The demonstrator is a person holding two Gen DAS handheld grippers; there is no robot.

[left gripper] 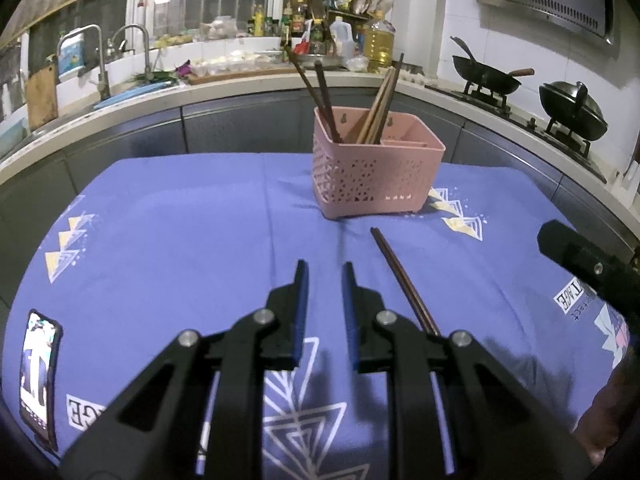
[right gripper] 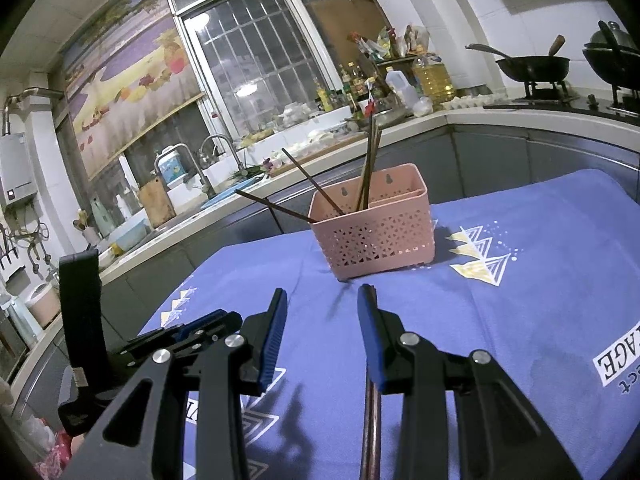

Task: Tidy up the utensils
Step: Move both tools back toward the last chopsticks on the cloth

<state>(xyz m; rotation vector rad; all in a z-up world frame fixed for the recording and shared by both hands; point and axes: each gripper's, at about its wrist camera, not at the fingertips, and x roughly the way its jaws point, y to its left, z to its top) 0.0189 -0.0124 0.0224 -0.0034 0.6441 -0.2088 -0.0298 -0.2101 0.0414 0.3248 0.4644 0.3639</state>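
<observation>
Both my claws, left claw point(left gripper: 325, 268) and right claw point(right gripper: 322, 294), hover apart and empty; one chopstick point(left gripper: 404, 280) lies loose (basket point(left gripper: 376, 172) waits beyond).

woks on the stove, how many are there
2. One wok with a ladle in it sits on the nearer burner, left in the left wrist view. The other wok sits on the next burner to its right. None seems hidden.

Both wrist views look forward and slightly down toward the pink perforated plastic basket point(left gripper: 376, 176) point(right gripper: 374, 236). The left view faces it squarely from a little farther back; the right sits nearer and lower. Both share the basket and the blue patterned cloth point(left gripper: 180, 240) point(right gripper: 540, 280) around it.
</observation>
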